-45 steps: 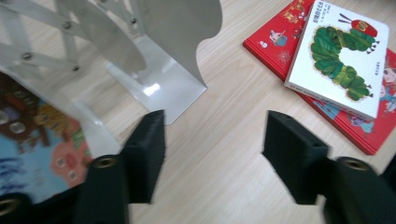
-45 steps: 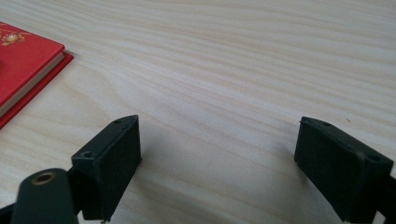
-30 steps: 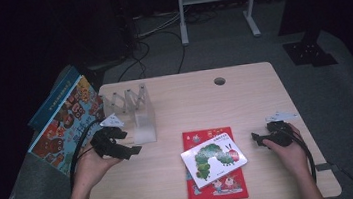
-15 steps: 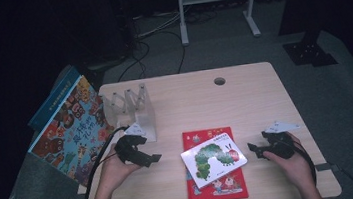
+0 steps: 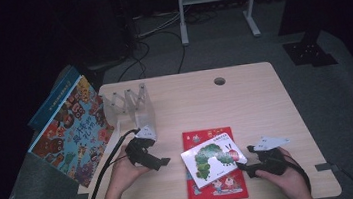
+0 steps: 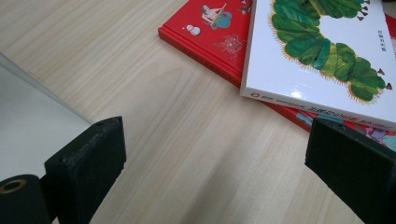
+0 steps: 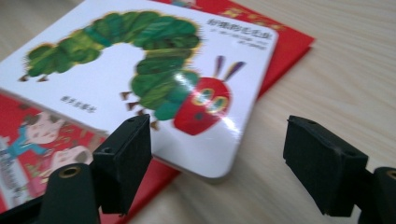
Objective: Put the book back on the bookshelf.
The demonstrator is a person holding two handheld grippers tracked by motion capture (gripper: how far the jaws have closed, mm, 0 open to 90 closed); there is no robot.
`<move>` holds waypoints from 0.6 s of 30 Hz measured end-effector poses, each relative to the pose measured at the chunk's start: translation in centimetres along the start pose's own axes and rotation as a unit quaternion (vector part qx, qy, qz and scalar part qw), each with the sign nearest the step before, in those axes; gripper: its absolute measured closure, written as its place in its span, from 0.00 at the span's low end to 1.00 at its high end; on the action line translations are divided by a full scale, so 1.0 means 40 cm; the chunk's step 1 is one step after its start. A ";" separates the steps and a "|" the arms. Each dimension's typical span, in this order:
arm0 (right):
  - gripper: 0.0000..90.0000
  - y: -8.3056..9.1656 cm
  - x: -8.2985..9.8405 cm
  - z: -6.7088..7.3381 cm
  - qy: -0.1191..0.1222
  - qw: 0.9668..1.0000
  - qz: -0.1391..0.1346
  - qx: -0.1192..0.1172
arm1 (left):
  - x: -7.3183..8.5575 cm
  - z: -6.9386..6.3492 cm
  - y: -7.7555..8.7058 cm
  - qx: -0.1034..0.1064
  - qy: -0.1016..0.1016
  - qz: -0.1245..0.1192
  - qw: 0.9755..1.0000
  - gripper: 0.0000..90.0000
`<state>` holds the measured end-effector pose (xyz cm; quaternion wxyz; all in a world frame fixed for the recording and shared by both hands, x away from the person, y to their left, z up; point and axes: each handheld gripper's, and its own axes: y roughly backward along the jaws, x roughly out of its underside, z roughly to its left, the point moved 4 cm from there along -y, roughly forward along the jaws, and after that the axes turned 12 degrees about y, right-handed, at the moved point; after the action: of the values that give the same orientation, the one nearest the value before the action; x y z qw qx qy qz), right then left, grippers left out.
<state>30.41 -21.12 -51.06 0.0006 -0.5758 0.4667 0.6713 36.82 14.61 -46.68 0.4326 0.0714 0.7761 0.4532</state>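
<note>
On the near half of the table (image 5: 265,99) a white caterpillar book (image 5: 213,158) lies skewed on top of a red book (image 5: 192,140), its corners overhanging the red cover on the left and right. Both grippers sit low over the tabletop, one on each side of this stack.

The left gripper (image 5: 164,160) is held just left of the books, pointing right toward them. Its fingers have just been opening and now stand wide apart with nothing between them — in the left gripper view (image 6: 219,158) bare wood fills the gap, and the near corner of the white book (image 6: 322,60) lies beyond, resting on the red book (image 6: 210,32).

The right gripper (image 5: 245,166) is at the stack's right edge, pointing left. Its fingers are apart and grip nothing. In the right gripper view (image 7: 217,158) one finger (image 7: 126,158) stands in front of the white book's (image 7: 140,70) near edge and the other (image 7: 322,163) is over bare table, so the book's rounded corner sits just ahead of the gap — whether any finger touches it I cannot tell.

Farther left on the table stands a clear plastic rack (image 5: 132,107). Off the left edge, a large colourful picture book (image 5: 70,131) leans tilted against the table's side.
</note>
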 end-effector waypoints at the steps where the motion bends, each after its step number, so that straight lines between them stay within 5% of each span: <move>1: 0.25 -0.003 -0.001 0.008 0.003 1.000 0.001 -0.004 | 0.000 0.000 0.000 0.000 0.000 -0.001 1.000 0.05; 18: 0.25 -0.057 -0.028 0.029 0.039 0.999 0.013 -0.035 | -0.005 -0.017 -0.031 0.015 -0.005 0.008 1.000 0.05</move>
<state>31.11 -18.52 -51.74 -0.0466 -0.5953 0.4503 0.6638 36.81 13.36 -47.36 0.4321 0.0862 0.7801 0.4441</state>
